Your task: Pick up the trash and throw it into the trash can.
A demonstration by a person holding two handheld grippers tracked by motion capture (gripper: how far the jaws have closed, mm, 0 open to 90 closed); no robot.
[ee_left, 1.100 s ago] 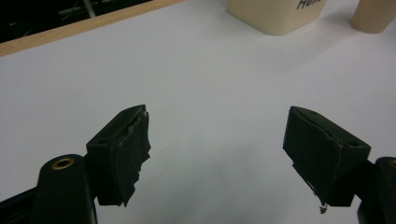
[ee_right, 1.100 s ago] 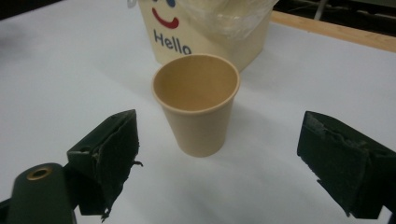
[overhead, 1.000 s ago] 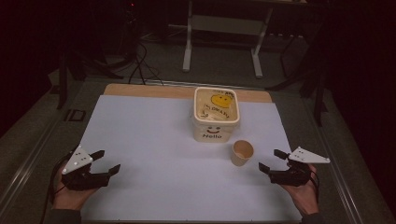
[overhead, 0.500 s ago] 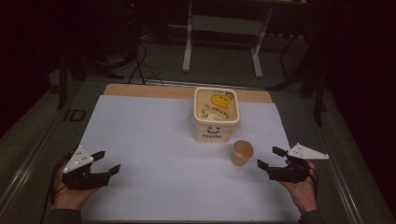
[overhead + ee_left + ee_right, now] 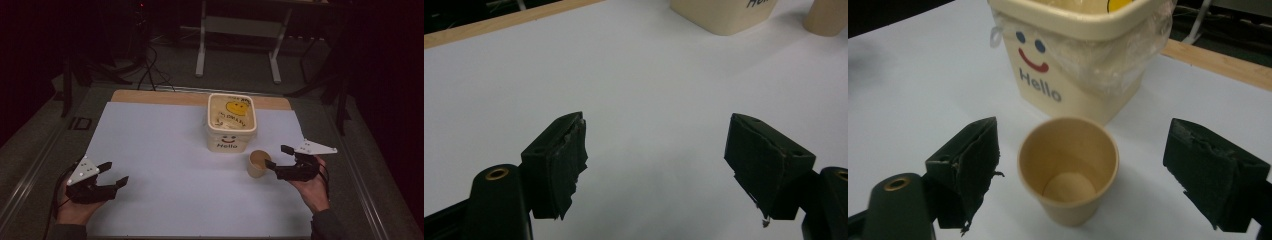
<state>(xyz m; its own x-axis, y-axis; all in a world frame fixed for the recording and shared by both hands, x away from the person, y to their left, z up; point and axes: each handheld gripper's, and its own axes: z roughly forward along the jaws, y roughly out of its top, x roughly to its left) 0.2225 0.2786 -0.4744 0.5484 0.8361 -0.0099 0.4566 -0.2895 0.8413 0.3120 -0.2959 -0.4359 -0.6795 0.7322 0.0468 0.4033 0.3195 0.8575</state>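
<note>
I am lining up my right hand-held gripper [image 5: 1080, 170] on the paper cup [image 5: 1068, 167], which stands upright on the bench [image 5: 165, 150] just in front of the smiley tub [image 5: 231, 122]. Its jaws gape wide either side, touching nothing. My left hand-held gripper [image 5: 111, 176] waits open and empty. Next I should ease forward and squeeze gently.

my table [image 5: 150, 95] is a wooden top, almost wholly covered by a white sheet [image 5: 165, 150]. on the sheet i see a cream tub [image 5: 231, 125] marked "hello", and just beside its near corner an upright paper cup [image 5: 257, 164].
</note>
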